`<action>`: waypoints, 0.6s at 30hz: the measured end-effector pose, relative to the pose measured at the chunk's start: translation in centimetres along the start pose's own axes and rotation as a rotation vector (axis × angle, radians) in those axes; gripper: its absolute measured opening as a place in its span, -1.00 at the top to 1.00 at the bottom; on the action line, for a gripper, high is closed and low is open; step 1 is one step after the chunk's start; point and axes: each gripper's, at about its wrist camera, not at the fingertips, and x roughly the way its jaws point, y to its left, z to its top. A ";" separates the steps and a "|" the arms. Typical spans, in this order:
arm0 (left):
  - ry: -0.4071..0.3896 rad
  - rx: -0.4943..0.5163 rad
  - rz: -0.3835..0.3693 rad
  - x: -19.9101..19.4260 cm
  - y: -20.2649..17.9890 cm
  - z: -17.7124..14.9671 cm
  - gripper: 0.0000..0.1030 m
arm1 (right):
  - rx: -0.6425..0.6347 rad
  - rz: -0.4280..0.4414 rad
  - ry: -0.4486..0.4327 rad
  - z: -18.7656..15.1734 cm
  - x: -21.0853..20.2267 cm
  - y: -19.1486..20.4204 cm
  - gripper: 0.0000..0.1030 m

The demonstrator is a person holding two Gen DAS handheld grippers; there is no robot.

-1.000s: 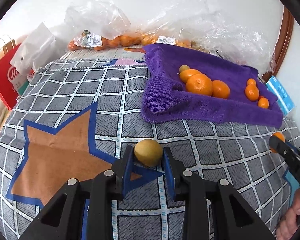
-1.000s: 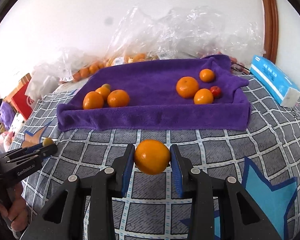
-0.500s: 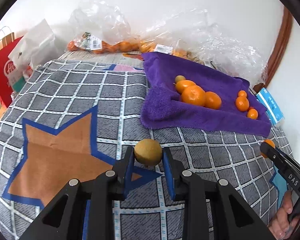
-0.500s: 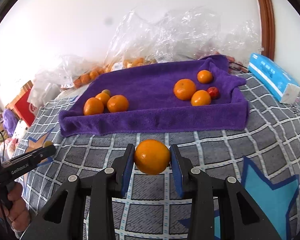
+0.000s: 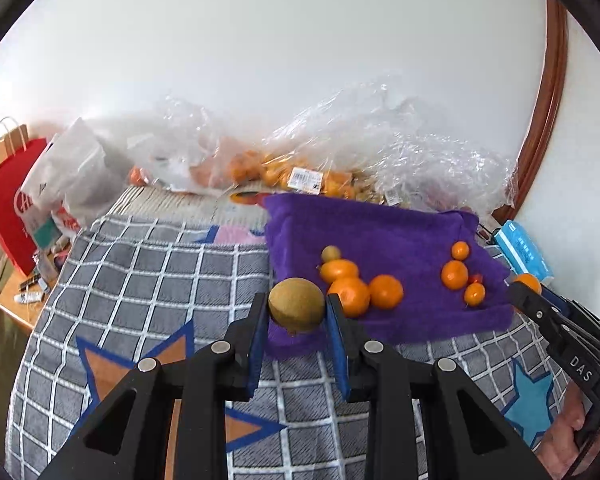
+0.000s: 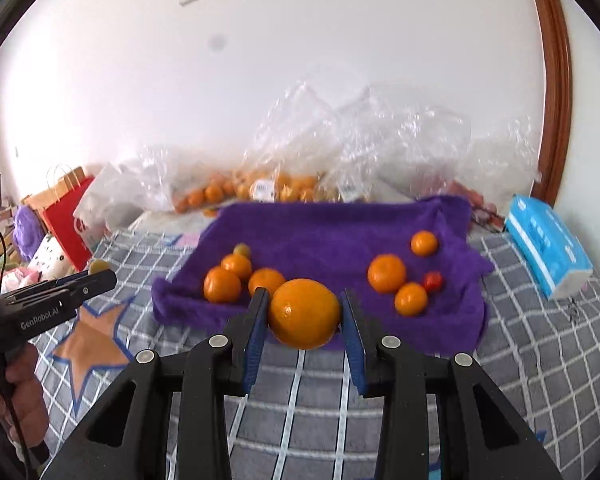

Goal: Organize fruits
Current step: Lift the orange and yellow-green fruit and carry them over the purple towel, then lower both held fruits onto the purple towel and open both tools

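Observation:
My left gripper (image 5: 297,312) is shut on a yellow-brown round fruit (image 5: 297,304), held above the checked blanket just before the purple towel's (image 5: 380,236) near left corner. My right gripper (image 6: 304,316) is shut on a large orange (image 6: 305,313), held in front of the towel (image 6: 332,236). On the towel lie a left group of oranges (image 6: 236,276) with a small greenish fruit (image 6: 242,249), and a right group of oranges (image 6: 387,273) with a small red fruit (image 6: 433,281). Each gripper shows at the edge of the other's view (image 5: 528,292) (image 6: 96,276).
Clear plastic bags of oranges (image 5: 284,172) lie along the wall behind the towel. A red paper bag (image 5: 4,196) and a white bag stand at the left. A blue tissue pack (image 6: 548,248) lies right of the towel. The grey checked blanket (image 5: 148,272) covers the surface.
Both grippers have risen and tilted up with their fruits, moving closer to the purple towel. More of the wall shows now.

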 end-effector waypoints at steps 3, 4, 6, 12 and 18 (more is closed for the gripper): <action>-0.011 0.012 0.001 0.7 -0.9 1.2 0.48 | 0.010 -0.014 0.001 1.2 0.7 -0.5 0.31; -0.017 0.013 -0.004 1.0 -1.3 1.7 0.48 | 0.010 -0.027 -0.001 1.6 1.0 -0.8 0.31; -0.022 0.011 -0.016 1.6 -1.8 2.3 0.48 | 0.005 -0.045 -0.008 2.4 1.5 -1.2 0.30; -0.034 0.013 -0.019 4.2 -3.4 4.0 0.48 | 0.040 -0.036 -0.012 4.5 4.0 -3.2 0.30; -0.008 -0.009 -0.023 7.5 -2.9 3.2 0.48 | 0.092 -0.031 0.018 3.3 6.9 -5.2 0.31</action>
